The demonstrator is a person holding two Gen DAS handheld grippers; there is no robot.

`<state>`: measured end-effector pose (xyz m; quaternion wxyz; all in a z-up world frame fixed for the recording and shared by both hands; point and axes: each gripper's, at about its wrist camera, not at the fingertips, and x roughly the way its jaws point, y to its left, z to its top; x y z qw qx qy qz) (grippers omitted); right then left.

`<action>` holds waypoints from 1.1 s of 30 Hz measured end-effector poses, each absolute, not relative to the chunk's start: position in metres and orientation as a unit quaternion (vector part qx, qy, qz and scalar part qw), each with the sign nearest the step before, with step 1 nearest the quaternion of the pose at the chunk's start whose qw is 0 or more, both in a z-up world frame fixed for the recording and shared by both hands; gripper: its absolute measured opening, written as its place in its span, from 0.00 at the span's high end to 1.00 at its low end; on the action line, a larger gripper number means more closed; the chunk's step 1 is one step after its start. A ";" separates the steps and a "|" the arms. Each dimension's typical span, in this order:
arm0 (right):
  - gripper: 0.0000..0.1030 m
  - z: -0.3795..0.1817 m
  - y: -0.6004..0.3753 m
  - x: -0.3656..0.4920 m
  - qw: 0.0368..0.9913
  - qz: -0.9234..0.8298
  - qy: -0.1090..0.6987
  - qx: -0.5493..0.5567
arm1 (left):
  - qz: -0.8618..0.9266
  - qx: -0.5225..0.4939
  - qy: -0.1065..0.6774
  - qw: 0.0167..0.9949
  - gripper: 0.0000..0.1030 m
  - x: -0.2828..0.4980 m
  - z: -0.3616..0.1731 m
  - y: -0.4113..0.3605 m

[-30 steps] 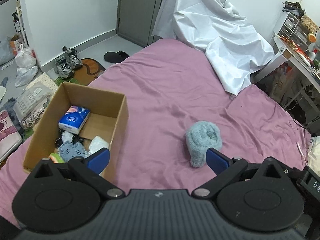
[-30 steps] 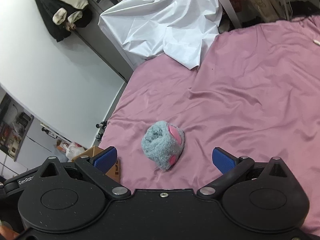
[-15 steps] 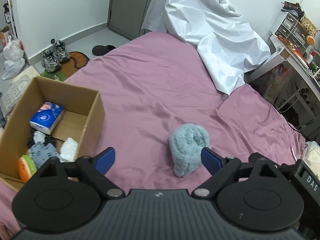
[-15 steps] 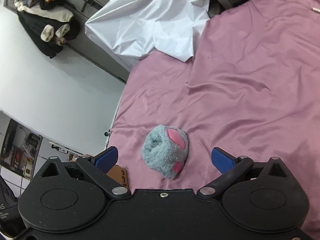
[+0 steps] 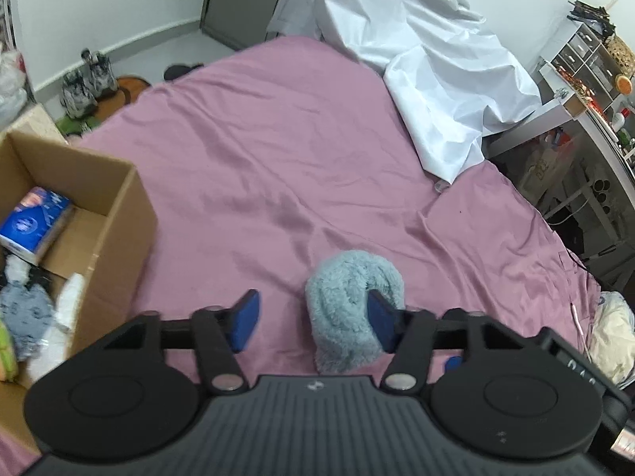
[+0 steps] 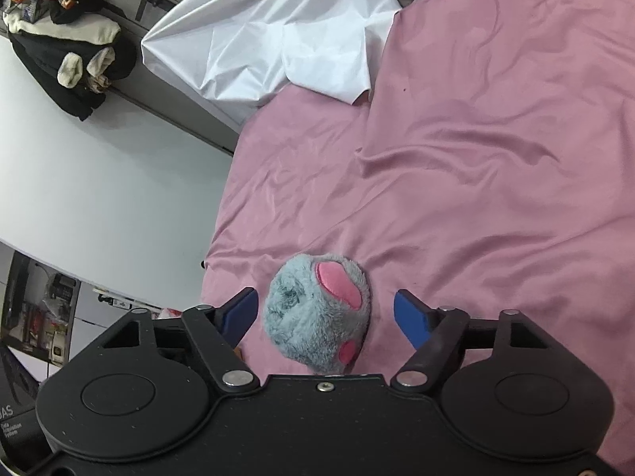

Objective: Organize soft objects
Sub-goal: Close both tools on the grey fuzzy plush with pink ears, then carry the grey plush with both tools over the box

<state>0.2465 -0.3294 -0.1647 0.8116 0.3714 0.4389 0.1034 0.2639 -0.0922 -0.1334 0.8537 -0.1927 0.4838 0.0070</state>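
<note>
Closer now to the pink bed [image 5: 258,166] than a second ago, both grippers lowered toward the plush. At far left, more cropped than before, open cardboard box [image 5: 119,206] holding a blue tissue pack [image 5: 33,228], grey and white soft items. Fluffy grey plush [image 6: 317,309] on the bed between spread jaws of right gripper [image 6: 325,313]. Left gripper [image 5: 313,317] spread too, its right pad against the plush [image 5: 349,301].

Cut-off "DAS" on left gripper [image 5: 313,325] housing; tissue pack [image 5: 33,228] print illegible
</note>
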 end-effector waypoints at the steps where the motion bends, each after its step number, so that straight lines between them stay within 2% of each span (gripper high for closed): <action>1: 0.35 -0.167 -0.328 0.248 0.810 0.106 0.441 0.371 | 0.005 -0.200 0.488 0.850 0.56 0.266 -0.137 -0.092; 2: 0.38 -0.169 -0.327 0.250 0.808 0.109 0.444 0.371 | 0.001 -0.207 0.490 0.847 0.61 0.269 -0.141 -0.092; 5: 0.45 -0.176 -0.323 0.255 0.801 0.114 0.453 0.375 | -0.007 -0.214 0.492 0.844 0.69 0.273 -0.147 -0.095; 12: 0.54 -0.191 -0.318 0.270 0.787 0.114 0.465 0.390 | -0.008 -0.216 0.500 0.839 0.71 0.284 -0.159 -0.103; 14: 0.60 -0.196 -0.315 0.274 0.782 0.116 0.472 0.390 | -0.003 -0.215 0.508 0.834 0.73 0.286 -0.163 -0.106; 20: 0.70 -0.202 -0.311 0.275 0.781 0.117 0.484 0.377 | 0.012 -0.227 0.518 0.824 0.73 0.288 -0.176 -0.103; 26: 0.77 -0.195 -0.311 0.268 0.790 0.114 0.478 0.366 | 0.008 -0.246 0.513 0.823 0.84 0.282 -0.169 -0.101; 33: 0.79 -0.180 -0.314 0.251 0.793 0.121 0.466 0.374 | -0.003 -0.249 0.497 0.831 0.85 0.261 -0.148 -0.099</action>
